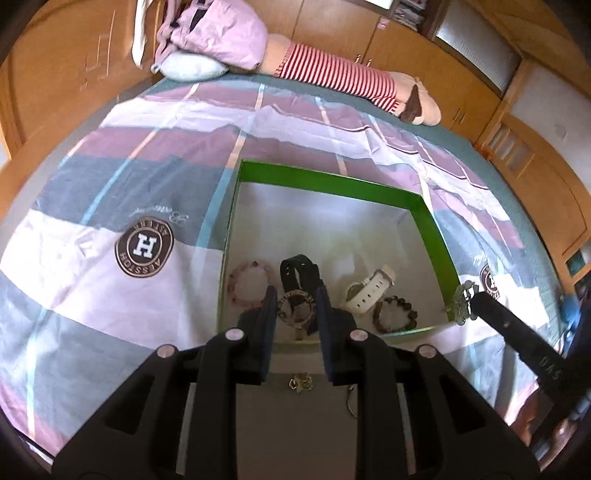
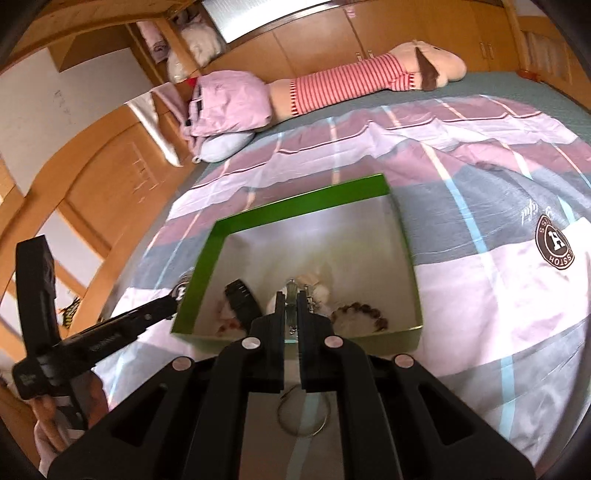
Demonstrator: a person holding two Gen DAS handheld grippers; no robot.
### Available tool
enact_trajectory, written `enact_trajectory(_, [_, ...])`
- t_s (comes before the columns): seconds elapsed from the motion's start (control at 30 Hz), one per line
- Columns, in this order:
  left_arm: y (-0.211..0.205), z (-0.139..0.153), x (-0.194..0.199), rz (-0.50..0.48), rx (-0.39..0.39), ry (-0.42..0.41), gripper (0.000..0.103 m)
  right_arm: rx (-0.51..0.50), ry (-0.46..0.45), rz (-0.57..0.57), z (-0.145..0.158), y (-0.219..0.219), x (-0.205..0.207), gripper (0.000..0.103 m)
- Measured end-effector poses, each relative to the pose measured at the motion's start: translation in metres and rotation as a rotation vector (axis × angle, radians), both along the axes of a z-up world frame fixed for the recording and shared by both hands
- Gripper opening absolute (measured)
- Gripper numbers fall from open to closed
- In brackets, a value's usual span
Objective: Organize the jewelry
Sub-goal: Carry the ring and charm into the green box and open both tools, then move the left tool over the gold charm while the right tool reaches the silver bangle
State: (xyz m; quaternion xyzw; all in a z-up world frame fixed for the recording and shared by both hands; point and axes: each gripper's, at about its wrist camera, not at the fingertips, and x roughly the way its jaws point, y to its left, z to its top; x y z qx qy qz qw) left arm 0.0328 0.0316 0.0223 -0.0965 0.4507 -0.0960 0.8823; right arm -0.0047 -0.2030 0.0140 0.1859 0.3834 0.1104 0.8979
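A green box (image 1: 325, 181) with a silver floor lies on the bed; it also shows in the right wrist view (image 2: 295, 210). Inside are a pink bead bracelet (image 1: 248, 282), a black watch (image 1: 297, 273), a white watch (image 1: 369, 290) and a dark bead bracelet (image 1: 394, 314). My left gripper (image 1: 295, 306) is open over the box's near edge, around a speckled bead bracelet (image 1: 295, 308). My right gripper (image 2: 291, 306) is shut on a silver metal bracelet (image 2: 291, 295), held over the box's near edge. In the left wrist view it (image 1: 464, 301) sits at the box's right corner.
A small gold charm (image 1: 301, 382) and a thin ring (image 2: 303, 413) lie on a silver lid in front of the box. A striped plush toy (image 1: 354, 83) and pink pillows (image 1: 218, 33) lie at the bed's far end. Wooden cabinets surround the bed.
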Motion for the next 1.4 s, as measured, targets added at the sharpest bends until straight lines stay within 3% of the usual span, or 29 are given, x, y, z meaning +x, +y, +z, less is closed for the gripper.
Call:
enact_trajectory(0.5, [-0.004, -0.043, 0.029, 0.013, 0.02, 0.134, 0.021, -0.011, 0.115, -0.037, -0.042, -0.002, 0.028, 0.006])
enact_trajectory(0.57, [-0.003, -0.041, 0.027, 0.014, 0.011, 0.124, 0.024, -0.01, 0.113, -0.03, -0.04, -0.002, 0.027, 0.015])
enact_trajectory(0.63, [-0.003, -0.039, 0.026, 0.013, 0.005, 0.117, 0.032, -0.008, 0.104, -0.049, -0.037, -0.003, 0.023, 0.039])
enact_trajectory(0.67, [-0.003, -0.038, 0.025, 0.015, 0.007, 0.113, 0.032, -0.003, 0.099, -0.056, -0.036, -0.005, 0.022, 0.04])
enact_trajectory(0.97, [-0.008, -0.02, -0.007, -0.045, 0.033, 0.095, 0.034, 0.03, 0.098, 0.038, -0.022, 0.002, 0.002, 0.04])
enact_trajectory(1.17, [-0.023, -0.029, -0.025, -0.097, 0.101, 0.117, 0.037, -0.042, 0.107, 0.116, -0.021, 0.023, -0.007, 0.04])
enact_trajectory(1.4, [-0.028, -0.041, -0.025, -0.095, 0.137, 0.147, 0.042, -0.174, 0.198, 0.197, -0.039, 0.047, -0.012, 0.04])
